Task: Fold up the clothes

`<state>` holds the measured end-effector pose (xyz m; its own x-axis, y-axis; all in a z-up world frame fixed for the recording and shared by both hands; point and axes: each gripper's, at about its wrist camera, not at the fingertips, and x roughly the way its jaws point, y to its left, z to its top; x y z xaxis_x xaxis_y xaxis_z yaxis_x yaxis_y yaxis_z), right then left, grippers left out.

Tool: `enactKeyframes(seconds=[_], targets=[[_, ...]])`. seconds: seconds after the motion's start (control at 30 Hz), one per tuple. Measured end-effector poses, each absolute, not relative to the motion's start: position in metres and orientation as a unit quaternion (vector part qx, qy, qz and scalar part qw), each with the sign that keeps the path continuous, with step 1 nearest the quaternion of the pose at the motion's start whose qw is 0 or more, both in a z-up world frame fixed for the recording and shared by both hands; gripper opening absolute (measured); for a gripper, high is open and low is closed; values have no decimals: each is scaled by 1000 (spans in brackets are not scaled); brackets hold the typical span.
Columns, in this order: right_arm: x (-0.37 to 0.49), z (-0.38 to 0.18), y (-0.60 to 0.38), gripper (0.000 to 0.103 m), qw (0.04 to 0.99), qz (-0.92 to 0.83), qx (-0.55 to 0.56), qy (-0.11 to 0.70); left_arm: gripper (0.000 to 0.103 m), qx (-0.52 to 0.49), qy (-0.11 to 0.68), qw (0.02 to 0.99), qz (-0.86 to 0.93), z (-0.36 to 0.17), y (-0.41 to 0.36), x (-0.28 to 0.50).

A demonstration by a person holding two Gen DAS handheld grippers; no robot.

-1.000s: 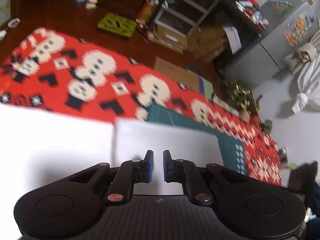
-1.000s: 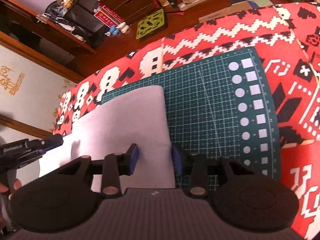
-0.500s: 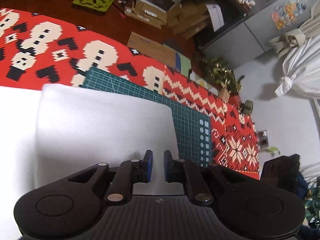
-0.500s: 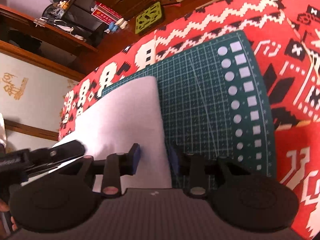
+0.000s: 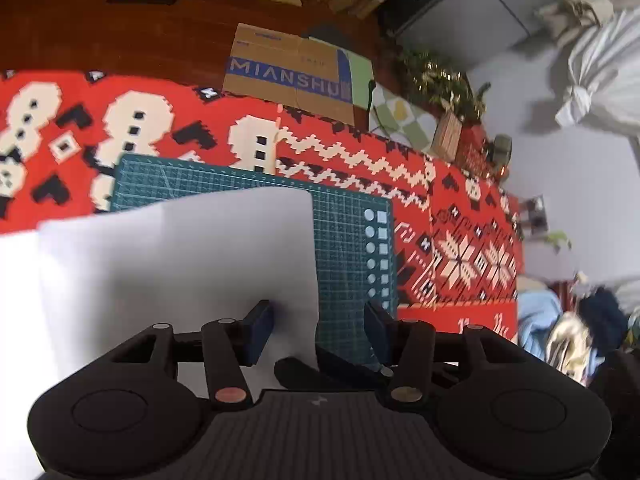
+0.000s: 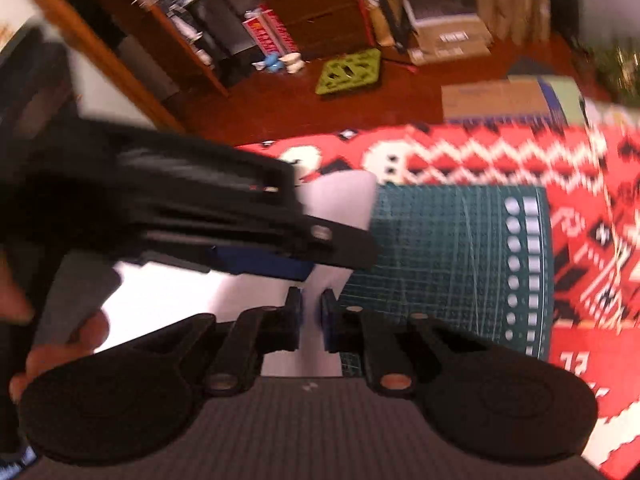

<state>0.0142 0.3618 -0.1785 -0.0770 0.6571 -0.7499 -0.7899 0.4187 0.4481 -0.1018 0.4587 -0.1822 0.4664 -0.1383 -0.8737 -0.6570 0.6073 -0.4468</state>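
The white garment (image 5: pixel 180 256) lies folded on the green cutting mat (image 5: pixel 352 240), light and limp, best taken at its right edge. The right gripper (image 6: pixel 311 316) fingers are closing on that edge; the left gripper (image 5: pixel 316 330) fingers are opening, released.

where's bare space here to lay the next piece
Bare: the green cutting mat between the white cloth edge and its printed shapes; the red patterned blanket beyond. Crowded: the cloth's near corner, where left gripper and right gripper meet.
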Motion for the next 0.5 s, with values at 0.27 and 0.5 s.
enactKeyframes(seconds=[0.27, 0.5], targets=[[-46, -125, 394, 8, 673, 574, -67, 462, 22, -395, 501, 751, 173, -147, 501, -174], [-138, -97, 452, 0, 644, 620, -71, 443, 0, -519, 442, 700, 213, -169, 556, -303]])
